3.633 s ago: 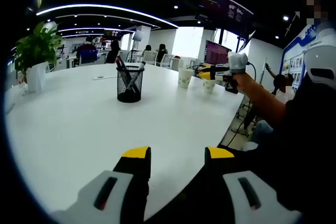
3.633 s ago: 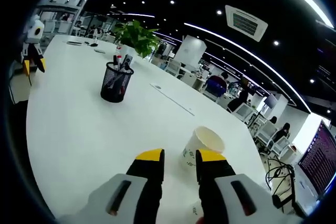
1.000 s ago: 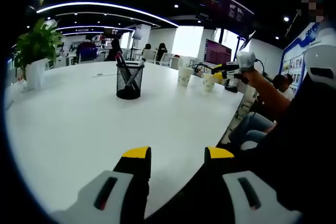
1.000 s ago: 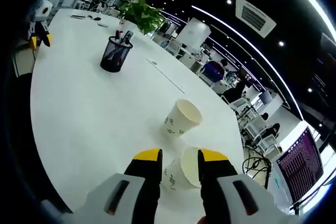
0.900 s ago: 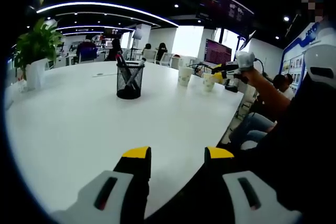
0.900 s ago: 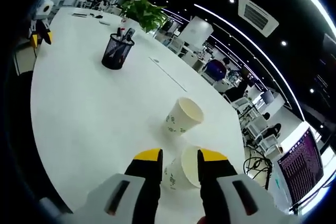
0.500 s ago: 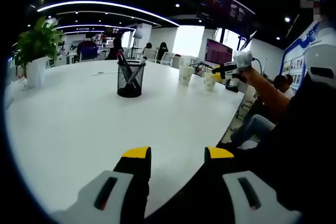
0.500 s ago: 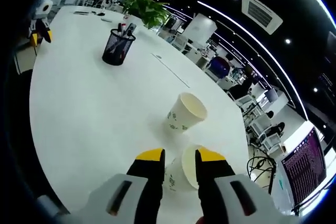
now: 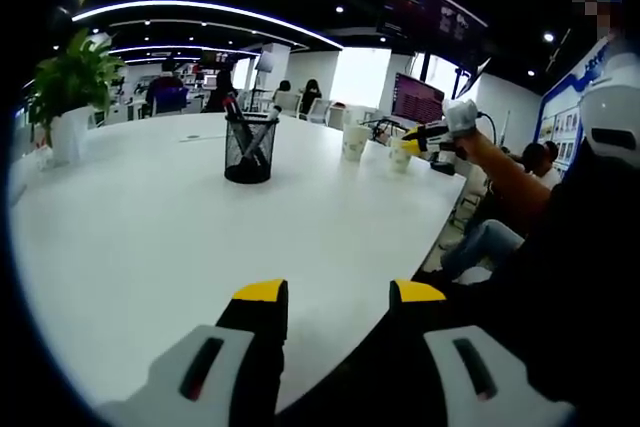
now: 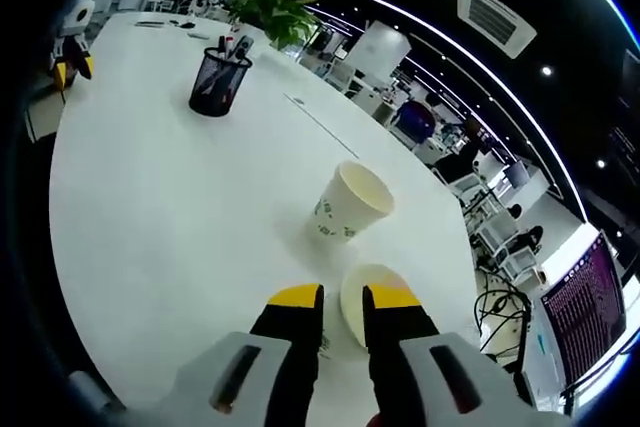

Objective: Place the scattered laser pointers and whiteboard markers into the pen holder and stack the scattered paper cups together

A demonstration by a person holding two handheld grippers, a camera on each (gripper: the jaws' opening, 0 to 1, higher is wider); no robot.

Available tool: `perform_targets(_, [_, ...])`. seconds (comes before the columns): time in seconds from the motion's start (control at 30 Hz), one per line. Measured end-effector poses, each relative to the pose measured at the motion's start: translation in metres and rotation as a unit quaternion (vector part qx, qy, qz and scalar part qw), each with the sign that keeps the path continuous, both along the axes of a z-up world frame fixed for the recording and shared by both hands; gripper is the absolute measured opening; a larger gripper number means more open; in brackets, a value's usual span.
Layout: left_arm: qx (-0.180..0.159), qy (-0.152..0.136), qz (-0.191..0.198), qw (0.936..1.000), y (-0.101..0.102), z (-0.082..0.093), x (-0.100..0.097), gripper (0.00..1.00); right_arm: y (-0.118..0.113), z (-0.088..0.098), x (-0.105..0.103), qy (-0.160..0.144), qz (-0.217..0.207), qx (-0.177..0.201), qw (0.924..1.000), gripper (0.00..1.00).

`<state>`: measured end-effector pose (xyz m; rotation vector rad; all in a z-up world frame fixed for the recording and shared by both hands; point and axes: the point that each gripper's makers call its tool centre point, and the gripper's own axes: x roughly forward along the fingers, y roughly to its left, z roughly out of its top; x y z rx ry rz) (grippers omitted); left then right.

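The black mesh pen holder [image 9: 247, 152] [image 10: 214, 83] stands mid-table with markers sticking out of it. Two paper cups stand at the table's far right end: one [image 9: 354, 141] [image 10: 349, 203] stands apart, the other [image 9: 400, 154] [image 10: 362, 299] sits at my right gripper [image 10: 342, 297]. Its jaws have narrowed on that cup's near wall, one jaw inside the rim and one outside. From the left gripper view the right gripper [image 9: 413, 145] shows beside the cups on a person's outstretched arm. My left gripper [image 9: 339, 292] [image 10: 68, 69] hangs open over the table's near edge.
A potted plant [image 9: 68, 82] [image 10: 270, 12] stands at the far side of the white table [image 9: 150, 237] [image 10: 150, 207]. The table's curved edge runs close to both grippers. A seated person's legs [image 9: 480, 242] are off the right edge. Office desks and people lie beyond.
My right gripper's jaws have drawn closer together around the near cup's wall and sit slightly further over it. The left gripper has stayed still and open.
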<state>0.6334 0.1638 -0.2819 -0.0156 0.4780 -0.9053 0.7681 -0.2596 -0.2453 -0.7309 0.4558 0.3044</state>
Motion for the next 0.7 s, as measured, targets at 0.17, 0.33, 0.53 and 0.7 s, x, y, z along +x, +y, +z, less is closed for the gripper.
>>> perform_targets(0.17, [0.002,0.001,-0.001,1.0,-0.0012,-0.001,-0.0007,0.42,-0.0026,-0.0015,0.0008,0.0,-0.003,0.001,1.0,0.18])
perform_targets(0.33, [0.002,0.002,0.001,1.0,-0.0012,-0.0011,-0.0008,0.42,-0.0028,-0.0056,0.0013,0.004,0.001,-0.007,1.0,0.16])
perform_targets(0.53, [0.003,0.003,0.0,1.0,-0.0021,-0.0015,-0.0012,0.42,-0.0018,-0.0056,0.0019,0.002,0.006,-0.01,0.9999,0.09])
perform_targets(0.7, [0.004,0.003,0.0,1.0,-0.0019,-0.002,-0.0009,0.42,-0.0013,-0.004,0.0015,-0.001,0.007,-0.011,0.9999,0.09])
